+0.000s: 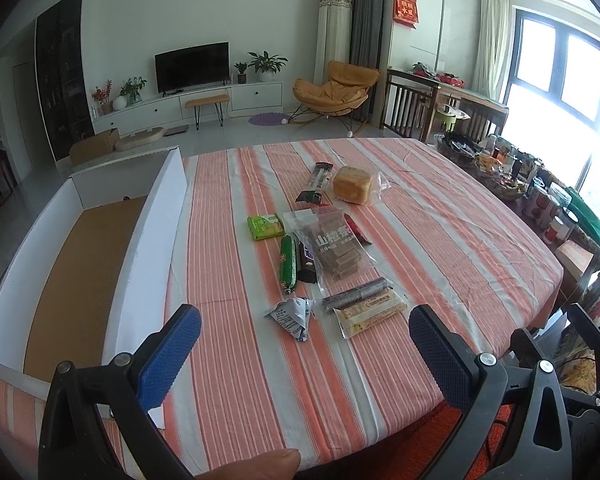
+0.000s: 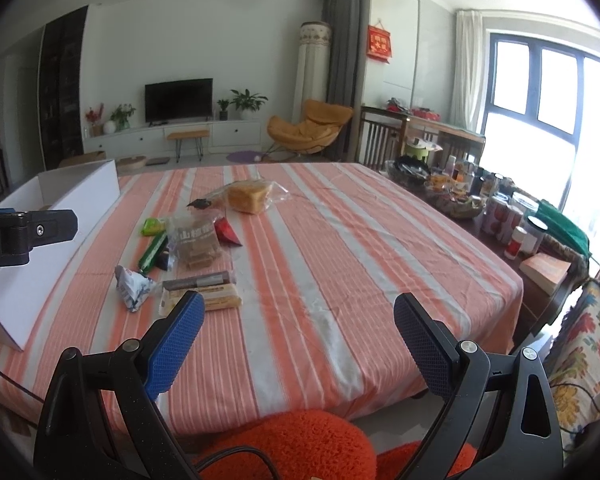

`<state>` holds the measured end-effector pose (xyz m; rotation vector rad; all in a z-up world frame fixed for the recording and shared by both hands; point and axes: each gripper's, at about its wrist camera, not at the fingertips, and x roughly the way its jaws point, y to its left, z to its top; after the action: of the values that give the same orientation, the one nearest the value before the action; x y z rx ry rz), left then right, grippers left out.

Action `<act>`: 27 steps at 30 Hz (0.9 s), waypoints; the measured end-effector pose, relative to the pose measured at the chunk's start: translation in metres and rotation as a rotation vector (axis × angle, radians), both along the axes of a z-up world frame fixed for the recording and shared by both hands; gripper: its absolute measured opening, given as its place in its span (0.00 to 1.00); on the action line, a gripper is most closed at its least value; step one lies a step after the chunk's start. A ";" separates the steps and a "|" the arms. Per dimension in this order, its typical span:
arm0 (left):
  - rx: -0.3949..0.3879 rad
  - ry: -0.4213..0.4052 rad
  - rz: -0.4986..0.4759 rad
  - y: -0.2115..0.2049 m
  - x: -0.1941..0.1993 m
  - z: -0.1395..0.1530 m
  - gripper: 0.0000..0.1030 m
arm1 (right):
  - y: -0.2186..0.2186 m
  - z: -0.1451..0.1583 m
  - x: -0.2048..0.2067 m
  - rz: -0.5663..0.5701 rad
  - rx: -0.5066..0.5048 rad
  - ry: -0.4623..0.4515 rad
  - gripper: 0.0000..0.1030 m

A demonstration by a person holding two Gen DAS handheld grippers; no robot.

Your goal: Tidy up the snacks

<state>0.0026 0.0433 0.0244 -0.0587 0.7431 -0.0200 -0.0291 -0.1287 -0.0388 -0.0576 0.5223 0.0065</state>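
Snacks lie clustered mid-table on the orange-and-white striped tablecloth (image 1: 440,216), just right of the white cardboard box with brown floor (image 1: 152,236). I read 山楂条 on the clear bag of brown bars (image 1: 332,246); the smaller print is illegible. Beside it, a green sausage-shaped pack (image 1: 288,264) and a wrapped bread loaf (image 1: 352,184). My left gripper (image 1: 305,350) and right gripper (image 2: 298,344) hover empty, jaws spread wide. "t.AI" shows on the black device (image 2: 24,236) at the left edge of the right wrist view
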 end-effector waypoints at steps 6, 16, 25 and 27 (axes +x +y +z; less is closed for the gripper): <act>-0.035 0.035 -0.037 0.005 -0.002 0.025 1.00 | -0.015 0.043 -0.001 0.025 -0.020 0.023 0.95; -0.032 0.110 -0.063 0.001 -0.006 0.017 1.00 | 0.013 -0.001 0.010 0.176 0.112 0.227 0.95; 0.001 0.160 -0.016 0.014 -0.004 -0.013 1.00 | 0.029 -0.038 0.010 0.170 0.092 0.247 0.95; 0.005 0.162 -0.010 0.017 -0.003 -0.017 1.00 | 0.031 -0.040 0.009 0.166 0.091 0.243 0.95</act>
<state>-0.0005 0.0601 0.0074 -0.0529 0.9057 -0.0228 -0.0204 -0.0981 -0.0786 -0.0106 0.7587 0.2011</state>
